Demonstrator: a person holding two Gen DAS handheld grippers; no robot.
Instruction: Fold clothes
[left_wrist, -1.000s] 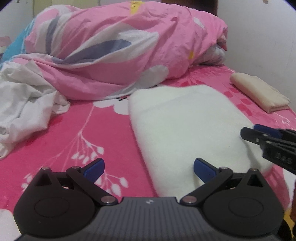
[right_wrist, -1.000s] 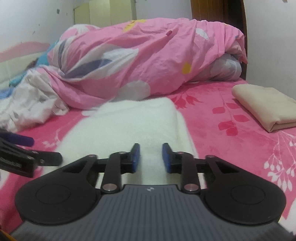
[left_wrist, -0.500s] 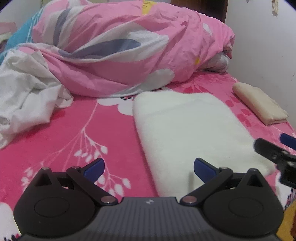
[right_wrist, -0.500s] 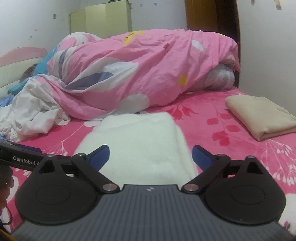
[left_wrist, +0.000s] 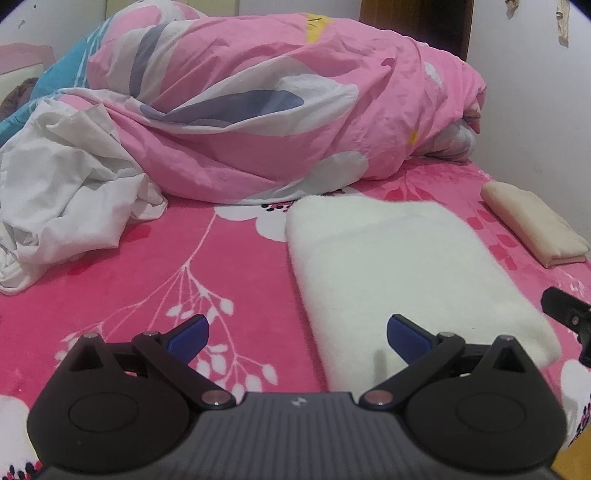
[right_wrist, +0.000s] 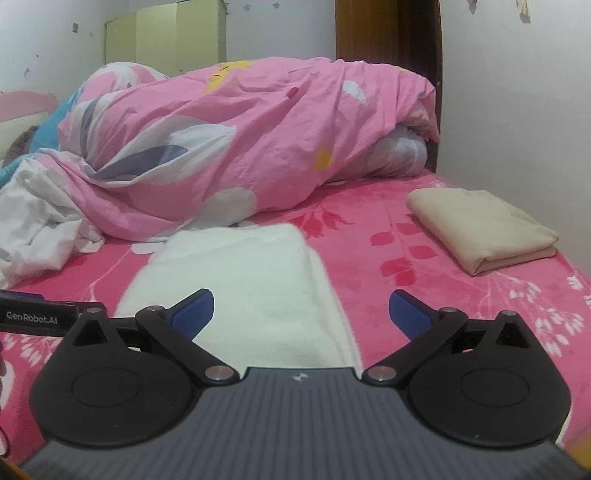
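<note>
The right gripper (right_wrist: 301, 308) has spread its fingers wide and pulled back. The left gripper (left_wrist: 295, 330) is spread wide too. The folded white cloth (left_wrist: 399, 273) lies on the bed (left_wrist: 147, 258), stretching straight away past both grippers' fingers, nearer the right one.

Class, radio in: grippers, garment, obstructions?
Left gripper open, empty. Right gripper open, empty. White fleece garment folded flat on bed. Nothing blocking it.

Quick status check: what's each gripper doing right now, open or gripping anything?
Left gripper: open, holding nothing, above the white folded garment.
Right gripper: open, holding nothing.
</note>
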